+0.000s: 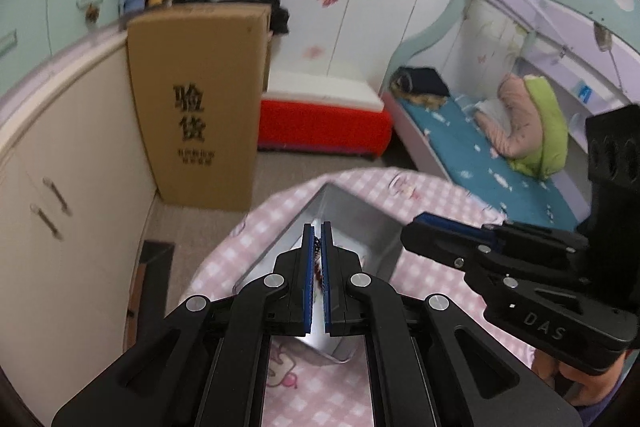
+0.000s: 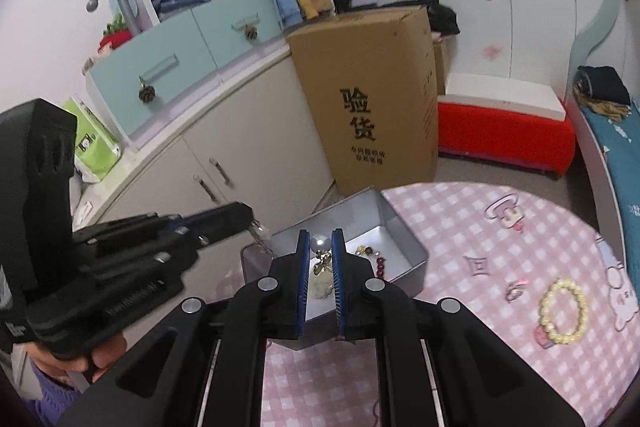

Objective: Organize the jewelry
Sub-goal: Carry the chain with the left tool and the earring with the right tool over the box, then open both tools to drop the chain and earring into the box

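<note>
My left gripper (image 1: 319, 231) is shut on a small dark-beaded jewelry piece (image 1: 318, 253) that hangs between its blue pads, above an open metal tin (image 1: 360, 223). My right gripper (image 2: 321, 239) is shut on a pearl earring (image 2: 320, 243), whose gold and pale pendant dangles below over the tin (image 2: 394, 223). A dark red bead string (image 2: 380, 265) and a gold piece (image 2: 362, 250) lie in the tin. A yellow bead bracelet (image 2: 564, 311) and a small ring-like piece (image 2: 514, 291) lie on the pink checked cloth. The left gripper (image 2: 246, 213) shows left of the tin, the right gripper (image 1: 416, 227) to its right.
The tin stands near the far edge of a round table under a pink checked cloth (image 2: 460, 227). Beyond are a tall cardboard box (image 2: 368, 99), cream cabinets (image 2: 224, 155), a red-and-white bench (image 2: 504, 131) and a bed (image 1: 480, 155). A hand (image 2: 104, 351) holds the left gripper's handle.
</note>
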